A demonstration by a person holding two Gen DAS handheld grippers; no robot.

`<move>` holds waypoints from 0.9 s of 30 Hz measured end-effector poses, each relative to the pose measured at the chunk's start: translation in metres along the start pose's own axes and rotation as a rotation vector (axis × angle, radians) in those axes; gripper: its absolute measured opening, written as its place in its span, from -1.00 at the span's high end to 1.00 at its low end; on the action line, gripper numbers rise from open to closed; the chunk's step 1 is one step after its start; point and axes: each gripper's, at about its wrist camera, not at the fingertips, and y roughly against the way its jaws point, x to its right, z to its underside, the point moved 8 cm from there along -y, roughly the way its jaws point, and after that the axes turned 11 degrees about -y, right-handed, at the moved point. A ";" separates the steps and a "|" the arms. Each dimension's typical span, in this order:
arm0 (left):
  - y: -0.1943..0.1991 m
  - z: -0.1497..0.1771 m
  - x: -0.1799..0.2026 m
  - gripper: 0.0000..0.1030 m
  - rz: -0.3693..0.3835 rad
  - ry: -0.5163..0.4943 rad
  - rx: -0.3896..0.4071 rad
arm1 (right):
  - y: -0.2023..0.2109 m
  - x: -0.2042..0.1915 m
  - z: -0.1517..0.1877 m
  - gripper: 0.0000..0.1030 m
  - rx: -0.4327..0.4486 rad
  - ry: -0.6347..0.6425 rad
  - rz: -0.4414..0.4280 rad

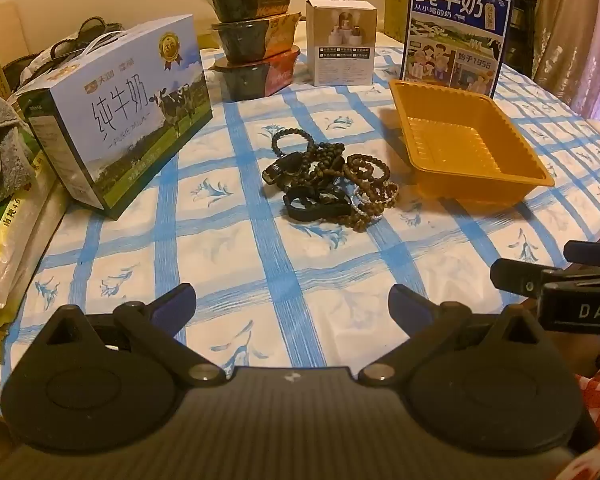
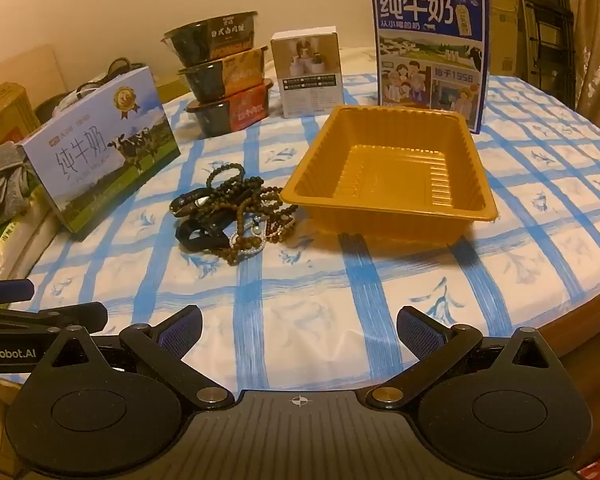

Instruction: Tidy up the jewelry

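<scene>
Hovering open-fingered above bare tablecloth (image 2: 300, 320), both grippers face the jewelry pile (image 2: 236, 216) beside the tray (image 2: 388, 216).

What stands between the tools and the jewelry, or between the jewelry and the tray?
Nothing visible. Only bare tablecloth lies between both open tools, left tool and right tool, and the jewelry. The empty tray sits right beside the pile.

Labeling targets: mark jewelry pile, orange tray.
jewelry pile (image 1: 332, 184), left wrist view, middle of the tangled beads
orange tray (image 2: 396, 208), right wrist view, near wall
</scene>
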 end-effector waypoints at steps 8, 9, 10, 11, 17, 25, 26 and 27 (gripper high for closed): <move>0.000 0.002 -0.003 -0.99 0.007 0.011 -0.004 | -0.001 -0.001 0.000 -1.00 0.002 0.001 -0.002; 0.000 0.002 -0.003 -0.99 0.007 0.011 -0.004 | 0.000 -0.001 0.000 -1.00 0.003 0.001 -0.003; 0.000 0.002 -0.003 -0.99 0.008 0.010 -0.004 | -0.001 -0.001 0.000 -1.00 0.000 -0.001 -0.002; 0.000 0.002 -0.003 -0.99 0.009 0.010 -0.003 | -0.001 -0.001 0.000 -1.00 0.000 -0.001 -0.001; -0.002 0.002 -0.005 -0.99 0.011 0.010 -0.006 | -0.001 -0.002 0.000 -1.00 -0.001 0.001 0.000; -0.003 0.002 -0.005 -0.99 0.011 0.010 -0.004 | 0.000 -0.002 -0.001 -1.00 0.001 -0.003 -0.003; -0.004 0.002 -0.006 -0.99 0.011 0.010 -0.004 | 0.000 -0.002 0.000 -1.00 0.002 -0.001 -0.002; -0.003 0.002 -0.005 -0.99 0.011 0.010 -0.005 | 0.000 -0.002 -0.001 -1.00 0.002 -0.001 -0.001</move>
